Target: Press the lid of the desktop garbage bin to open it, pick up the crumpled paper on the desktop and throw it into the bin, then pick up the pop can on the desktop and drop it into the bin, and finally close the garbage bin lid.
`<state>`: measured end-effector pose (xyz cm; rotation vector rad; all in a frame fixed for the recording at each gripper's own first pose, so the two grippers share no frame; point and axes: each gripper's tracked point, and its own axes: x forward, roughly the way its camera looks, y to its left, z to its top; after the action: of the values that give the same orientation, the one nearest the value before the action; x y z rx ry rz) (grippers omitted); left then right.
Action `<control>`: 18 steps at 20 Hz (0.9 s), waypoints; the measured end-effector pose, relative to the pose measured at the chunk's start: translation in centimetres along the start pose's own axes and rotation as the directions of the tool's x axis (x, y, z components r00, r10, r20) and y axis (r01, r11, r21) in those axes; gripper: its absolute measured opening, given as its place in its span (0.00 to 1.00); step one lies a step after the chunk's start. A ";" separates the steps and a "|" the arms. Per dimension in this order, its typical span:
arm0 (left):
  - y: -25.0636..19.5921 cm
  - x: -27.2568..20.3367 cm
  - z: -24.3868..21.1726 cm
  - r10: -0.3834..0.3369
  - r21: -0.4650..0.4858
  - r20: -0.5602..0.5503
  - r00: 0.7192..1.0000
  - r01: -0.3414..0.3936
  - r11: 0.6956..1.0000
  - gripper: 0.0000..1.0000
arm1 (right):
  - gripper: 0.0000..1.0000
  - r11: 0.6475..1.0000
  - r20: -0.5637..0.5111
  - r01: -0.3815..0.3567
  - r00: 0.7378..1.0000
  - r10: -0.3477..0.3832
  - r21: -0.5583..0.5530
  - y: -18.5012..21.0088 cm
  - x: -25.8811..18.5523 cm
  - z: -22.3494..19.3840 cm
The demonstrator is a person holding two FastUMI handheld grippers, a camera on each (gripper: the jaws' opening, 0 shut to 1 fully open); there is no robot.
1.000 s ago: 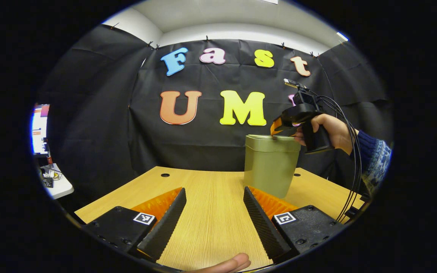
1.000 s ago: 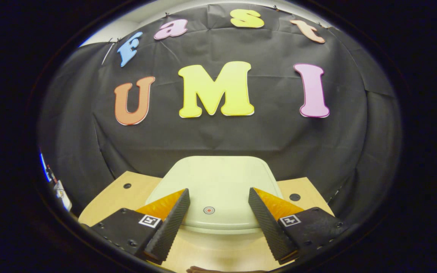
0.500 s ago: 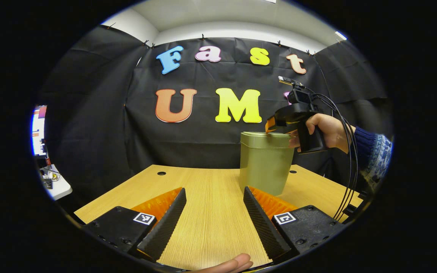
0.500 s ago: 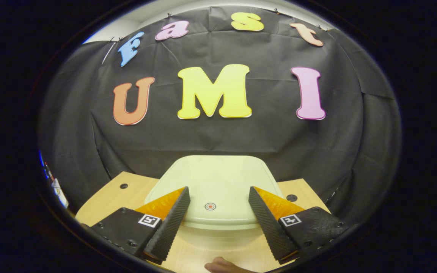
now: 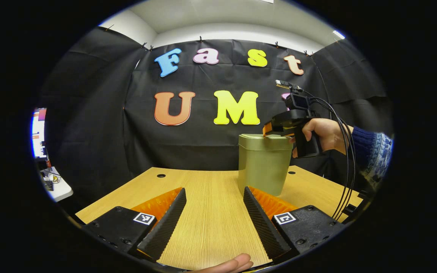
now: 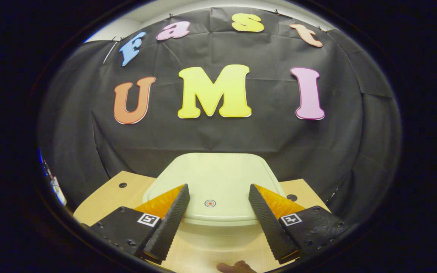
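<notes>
Right gripper (image 6: 216, 197), fingers apart and gripping nothing, hovers over the bin lid (image 6: 218, 178) near its front edge, where I see a small round mark (image 6: 210, 203). Left gripper (image 5: 212, 204) waits with fingers spread above the wooden desktop (image 5: 211, 223), bin (image 5: 263, 165) ahead. Lid lies flat; I judge a downward press comes next.
</notes>
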<state>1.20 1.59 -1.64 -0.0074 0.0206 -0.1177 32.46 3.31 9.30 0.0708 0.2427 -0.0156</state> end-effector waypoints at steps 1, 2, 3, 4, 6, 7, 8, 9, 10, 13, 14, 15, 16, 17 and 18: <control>0.0 -0.1 -0.1 0.000 -0.001 0.000 1.000 0.000 1.000 0.98 | 1.00 1.000 0.003 0.001 1.000 -0.001 -0.008 -0.1 0.1 0.0; -0.1 -0.1 0.1 -0.001 -0.002 0.002 1.000 0.001 1.000 0.98 | 0.97 1.000 0.001 0.000 1.000 0.000 0.006 0.0 0.1 0.0; -0.1 -0.3 0.2 0.001 -0.003 0.004 1.000 -0.001 1.000 0.98 | 1.00 1.000 0.003 0.000 1.000 0.000 0.000 0.1 0.0 -0.2; 0.0 -0.2 0.3 0.004 -0.005 0.006 1.000 -0.004 1.000 0.98 | 1.00 1.000 0.008 0.000 1.000 0.001 -0.008 0.0 0.0 -0.1; 0.0 -0.5 0.4 0.004 -0.008 0.007 1.000 -0.004 1.000 0.98 | 1.00 1.000 0.022 -0.001 1.000 0.001 -0.008 0.1 0.0 -0.2; 0.0 -0.6 0.5 0.004 -0.010 0.008 1.000 -0.004 1.000 0.98 | 0.98 1.000 0.026 0.003 1.000 -0.002 -0.008 0.1 0.0 -0.2; 0.0 -0.7 0.7 0.003 -0.011 0.011 1.000 -0.003 1.000 0.98 | 1.00 1.000 0.030 0.008 1.000 -0.008 -0.015 0.1 -0.1 -0.1; 0.0 -0.8 0.9 0.003 -0.009 0.015 1.000 -0.003 1.000 0.98 | 1.00 1.000 0.026 0.010 1.000 -0.010 -0.002 0.0 -0.1 0.3; 0.2 -0.9 1.1 0.004 -0.005 0.022 1.000 -0.004 1.000 0.98 | 0.99 1.000 0.028 0.010 1.000 -0.011 0.024 -0.1 -0.1 0.7; 1.1 -1.1 1.5 0.025 -0.002 0.038 0.999 -0.025 1.000 0.98 | 0.98 1.000 0.017 0.015 1.000 -0.015 0.026 0.3 0.1 0.9; 1.2 -0.9 1.4 0.026 -0.006 0.037 0.999 -0.026 1.000 0.98 | 0.94 1.000 0.021 0.019 1.000 -0.019 0.008 0.4 0.2 1.0; 1.3 -0.7 1.2 0.028 -0.012 0.029 0.999 -0.027 1.000 0.98 | 0.98 1.000 0.021 0.020 1.000 -0.020 -0.009 0.6 0.1 1.0; 1.3 -0.5 0.9 0.028 -0.018 0.021 0.999 -0.027 0.999 0.98 | 0.97 1.000 0.017 0.023 1.000 -0.023 -0.012 0.6 0.1 0.9; 1.4 -0.5 0.6 0.027 -0.023 0.011 1.000 -0.027 0.999 0.98 | 0.97 1.000 0.016 0.004 1.000 -0.004 -0.012 1.2 0.1 1.0; 1.4 -0.4 0.5 0.028 -0.025 0.004 1.000 -0.028 0.999 0.98 | 0.97 1.000 0.005 -0.002 1.000 0.002 -0.023 1.7 0.1 0.8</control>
<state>0.93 3.02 -1.15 -0.0324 0.0175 -0.0891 32.80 4.97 10.15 0.0485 0.2376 -0.0110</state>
